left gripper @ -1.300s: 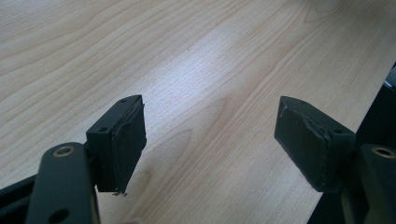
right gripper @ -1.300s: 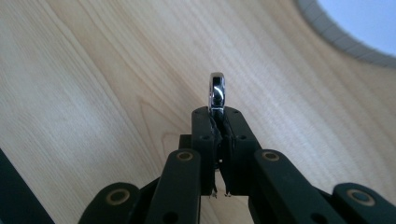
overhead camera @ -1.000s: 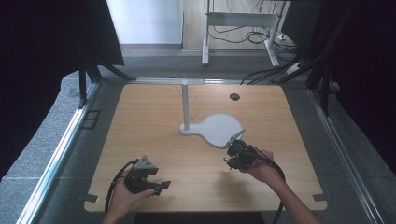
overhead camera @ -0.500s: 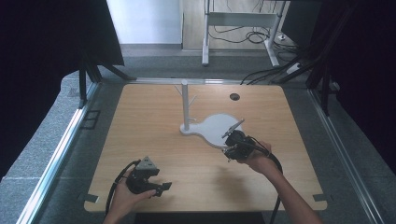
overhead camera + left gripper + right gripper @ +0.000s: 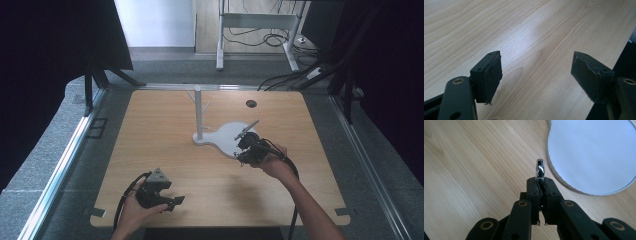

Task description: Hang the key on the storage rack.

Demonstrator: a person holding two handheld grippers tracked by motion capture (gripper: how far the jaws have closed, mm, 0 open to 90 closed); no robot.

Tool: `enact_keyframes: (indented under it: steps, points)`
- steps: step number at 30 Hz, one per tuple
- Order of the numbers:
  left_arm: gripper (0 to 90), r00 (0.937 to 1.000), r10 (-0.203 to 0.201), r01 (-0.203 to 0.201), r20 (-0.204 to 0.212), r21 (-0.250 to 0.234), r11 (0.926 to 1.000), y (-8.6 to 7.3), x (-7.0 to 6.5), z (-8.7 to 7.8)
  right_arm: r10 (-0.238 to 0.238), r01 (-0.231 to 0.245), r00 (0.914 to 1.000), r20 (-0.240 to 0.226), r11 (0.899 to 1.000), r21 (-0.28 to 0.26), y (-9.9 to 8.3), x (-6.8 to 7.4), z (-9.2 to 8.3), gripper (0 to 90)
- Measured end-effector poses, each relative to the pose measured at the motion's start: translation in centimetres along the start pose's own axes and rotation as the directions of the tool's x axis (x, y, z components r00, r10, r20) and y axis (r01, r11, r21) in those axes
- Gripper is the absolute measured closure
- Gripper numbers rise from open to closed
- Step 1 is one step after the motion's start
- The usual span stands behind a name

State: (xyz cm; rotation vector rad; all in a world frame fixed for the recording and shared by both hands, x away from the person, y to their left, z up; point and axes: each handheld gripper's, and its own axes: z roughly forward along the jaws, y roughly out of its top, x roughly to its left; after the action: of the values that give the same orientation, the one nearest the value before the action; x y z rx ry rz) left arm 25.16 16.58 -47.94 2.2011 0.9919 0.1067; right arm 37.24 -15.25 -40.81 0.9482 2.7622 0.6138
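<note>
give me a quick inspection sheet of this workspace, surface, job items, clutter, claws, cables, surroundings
Surface: light wooden table, with a dark round hole near its far edge.
Job's things: white stand with an upright post and pegs on a flat white base; a shiny metal ring.
Clutter: nothing seen.
Claws: left claw open over bare wood at the near left; right claw shut on the ring, just beside the base's rim.
Cables: a black cable trails from each claw; more cables lie on the floor past the far right corner.
Surroundings: grey carpet, black curtains both sides, white desk frame beyond.
</note>
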Motion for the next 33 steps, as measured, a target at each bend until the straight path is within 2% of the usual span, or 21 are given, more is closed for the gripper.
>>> enact_keyframes:
  steps: [22, 33]
  points:
    - [25.3, 1.0000, 0.005, -0.005, 0.004, 0.007, 1.0000, 0.0, -0.1, 0.0, 0.023, -0.023, 0.9997, 0.008, 0.999, -0.033, 2.6, -1.2, 0.2, 84.4]
    - [25.2, 1.0000, 0.006, -0.006, 0.005, 0.004, 1.0000, 0.0, -0.1, -0.1, 0.029, -0.029, 0.9995, 0.012, 0.999, -0.044, 4.3, -1.4, 0.4, 84.5]
